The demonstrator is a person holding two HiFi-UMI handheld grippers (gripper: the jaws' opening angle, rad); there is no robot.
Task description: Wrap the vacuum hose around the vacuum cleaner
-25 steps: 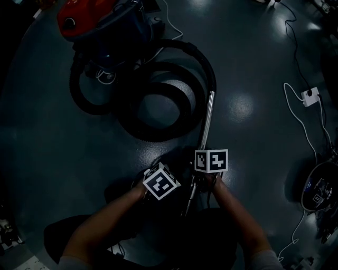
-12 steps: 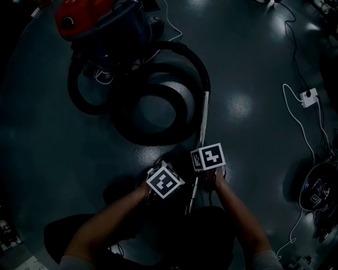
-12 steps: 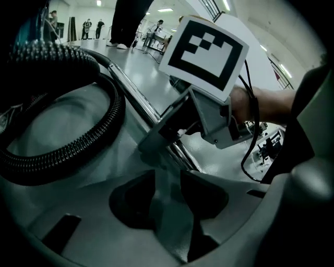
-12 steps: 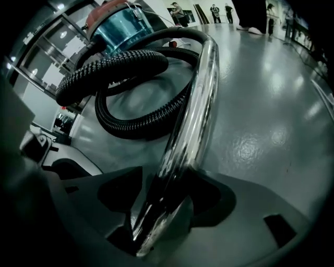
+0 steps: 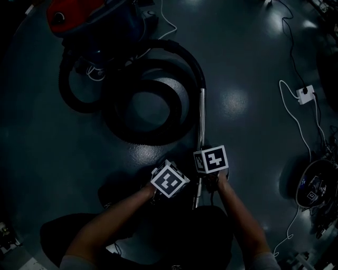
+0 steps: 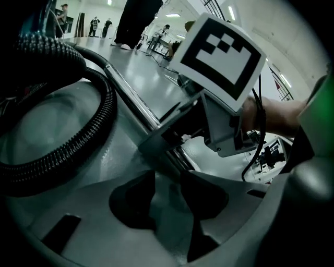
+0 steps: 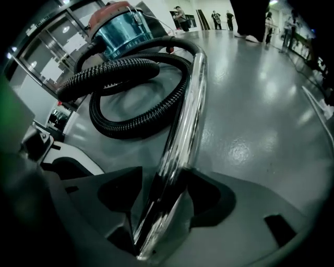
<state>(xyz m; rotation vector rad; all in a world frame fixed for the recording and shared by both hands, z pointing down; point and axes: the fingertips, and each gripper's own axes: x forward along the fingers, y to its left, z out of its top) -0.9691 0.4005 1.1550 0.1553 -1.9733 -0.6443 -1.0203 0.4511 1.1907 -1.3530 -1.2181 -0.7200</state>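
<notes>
The red and blue vacuum cleaner (image 5: 90, 21) stands at the top left of the head view. Its black ribbed hose (image 5: 142, 105) lies in loose loops on the floor and joins a chrome tube (image 5: 201, 118) that runs down toward both hands. My right gripper (image 7: 164, 195) is shut on that tube (image 7: 188, 109), which passes straight between its pads. Just left of it, my left gripper (image 6: 168, 195) points at the right gripper's marker cube (image 6: 222, 52). A dull grey length, seemingly the tube's lower end, sits between its narrowly set pads.
A white cable and power strip (image 5: 304, 94) lie on the floor at the right, with another machine (image 5: 316, 185) at the right edge. A white cord (image 5: 168, 25) trails beside the vacuum cleaner. People (image 7: 182, 15) stand far off across the shiny grey floor.
Both grippers have shifted together with the tube, which now runs more nearly straight up the head view. The right marker cube has rolled. Both grips look unchanged.
</notes>
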